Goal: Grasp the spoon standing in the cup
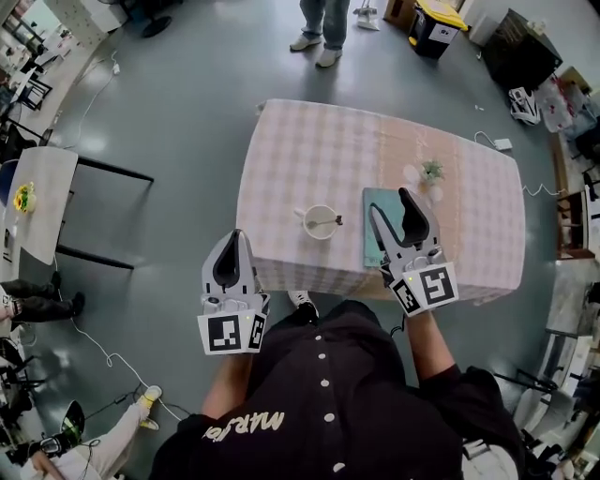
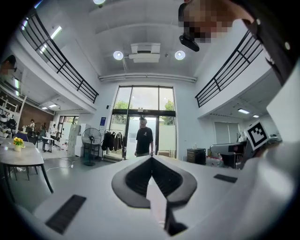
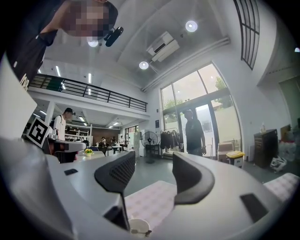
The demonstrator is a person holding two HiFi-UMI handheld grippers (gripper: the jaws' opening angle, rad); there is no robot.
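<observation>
A white cup point(image 1: 320, 222) stands near the front middle of the table point(image 1: 309, 141), which has a pink checked cloth. A spoon point(image 1: 330, 221) rests in the cup, its handle pointing right. My right gripper point(image 1: 391, 203) is open, to the right of the cup and over a teal mat point(image 1: 375, 246). In the right gripper view the cup point(image 3: 139, 228) and spoon point(image 3: 142, 232) show at the bottom edge, below the open right gripper point(image 3: 153, 159). My left gripper point(image 1: 236, 236) is shut and empty, held off the table's front left corner. The left gripper view shows the left gripper point(image 2: 151, 159) aimed at the room, not at the cup.
A small plant point(image 1: 431, 172) in a pale vase stands at the back right of the table. A person point(image 1: 323, 28) stands on the floor beyond the far edge. A side table point(image 1: 42, 202) with yellow flowers is at the far left, and cables lie on the floor.
</observation>
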